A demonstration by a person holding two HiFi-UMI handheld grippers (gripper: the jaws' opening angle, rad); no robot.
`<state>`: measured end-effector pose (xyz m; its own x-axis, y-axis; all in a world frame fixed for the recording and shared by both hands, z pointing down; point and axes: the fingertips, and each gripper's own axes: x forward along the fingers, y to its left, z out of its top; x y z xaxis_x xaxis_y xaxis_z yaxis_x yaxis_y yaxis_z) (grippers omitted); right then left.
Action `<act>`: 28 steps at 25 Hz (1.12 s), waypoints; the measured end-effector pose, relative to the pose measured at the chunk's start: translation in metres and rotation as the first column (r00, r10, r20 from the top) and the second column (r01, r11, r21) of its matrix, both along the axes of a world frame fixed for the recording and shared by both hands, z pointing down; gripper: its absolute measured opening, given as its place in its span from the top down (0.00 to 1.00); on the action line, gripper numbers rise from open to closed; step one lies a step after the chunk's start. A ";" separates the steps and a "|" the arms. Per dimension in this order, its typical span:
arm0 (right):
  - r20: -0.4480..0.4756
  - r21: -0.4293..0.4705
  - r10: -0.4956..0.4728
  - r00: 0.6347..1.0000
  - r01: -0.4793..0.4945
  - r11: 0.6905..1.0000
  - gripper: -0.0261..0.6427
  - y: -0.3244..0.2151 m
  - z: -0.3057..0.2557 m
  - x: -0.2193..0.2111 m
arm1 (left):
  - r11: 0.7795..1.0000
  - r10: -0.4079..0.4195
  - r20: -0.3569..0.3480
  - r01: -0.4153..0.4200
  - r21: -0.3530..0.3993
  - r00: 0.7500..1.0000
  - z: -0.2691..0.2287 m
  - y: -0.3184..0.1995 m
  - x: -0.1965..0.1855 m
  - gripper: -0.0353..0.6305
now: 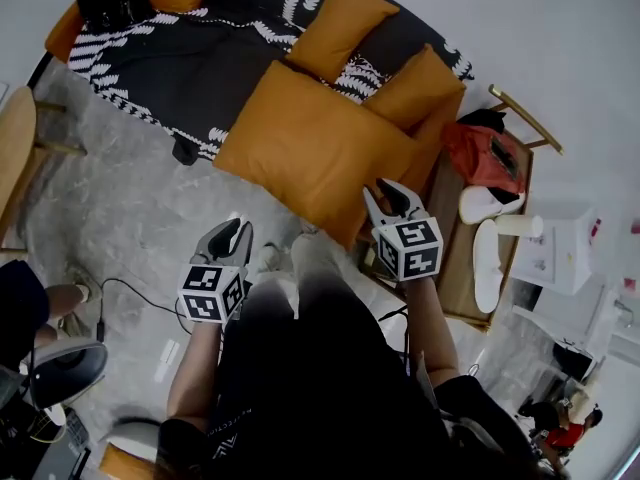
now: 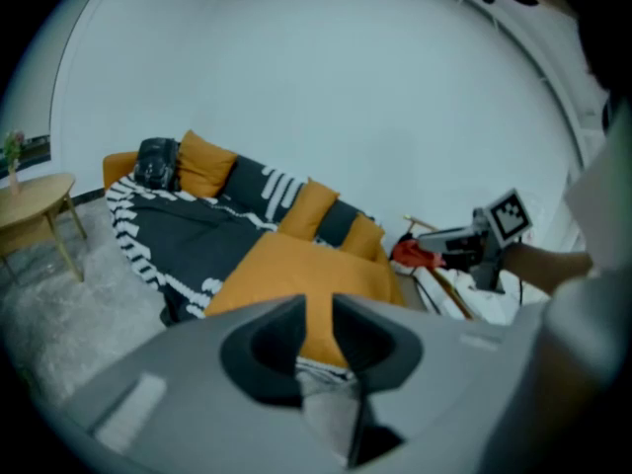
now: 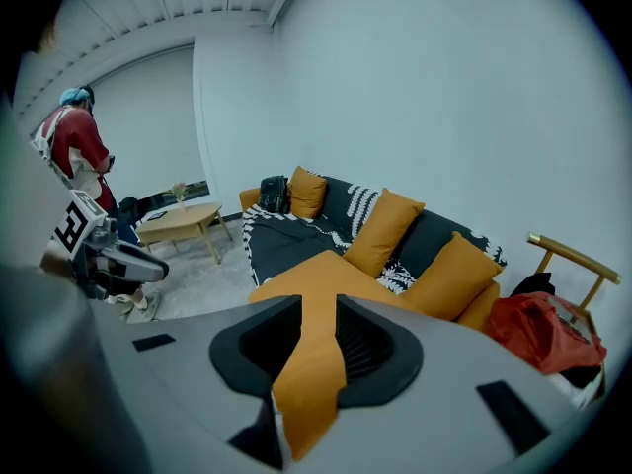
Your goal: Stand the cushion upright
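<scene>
A large orange cushion lies flat, hanging off the front edge of the sofa. My left gripper hovers over the floor, below and left of the cushion's near edge, apart from it. Its jaws stand open with nothing between them. My right gripper is at the cushion's near right corner, jaws open. In the left gripper view the cushion shows beyond the left gripper. In the right gripper view the cushion fills the gap of the right gripper; no pad visibly presses on it.
Two smaller orange cushions lean on the sofa back, over a black-and-white throw. A wooden chair with a red bag stands right of the sofa. A round wooden table is at left. A person stands behind it.
</scene>
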<state>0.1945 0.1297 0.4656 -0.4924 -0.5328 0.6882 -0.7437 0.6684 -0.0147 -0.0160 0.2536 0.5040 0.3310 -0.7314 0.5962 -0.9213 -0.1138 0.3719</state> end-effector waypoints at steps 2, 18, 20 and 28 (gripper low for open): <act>-0.016 -0.007 -0.022 1.000 0.022 1.000 0.81 -0.017 0.008 0.002 | 1.000 -0.006 0.004 0.006 -0.013 1.000 0.005 -0.010 0.004 0.82; -0.084 -0.105 -0.196 0.977 0.187 0.977 0.60 -0.140 0.084 0.023 | 0.989 0.044 0.031 -0.040 -0.140 0.999 0.046 -0.106 0.059 0.80; -0.096 -0.108 -0.221 0.971 0.210 0.972 0.59 -0.156 0.096 0.021 | 0.988 0.040 0.036 -0.034 -0.152 0.999 0.053 -0.114 0.061 0.79; -0.069 -0.154 -0.290 0.954 0.277 0.948 0.54 -0.198 0.139 0.005 | 0.978 0.037 0.057 -0.025 -0.209 0.998 0.075 -0.139 0.064 0.79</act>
<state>0.1993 -0.0684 0.6047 -0.5416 -0.2748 0.7945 -0.5263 0.8478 -0.0656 0.0482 0.1142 0.5787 0.3107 -0.5789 0.7539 -0.9398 -0.0685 0.3347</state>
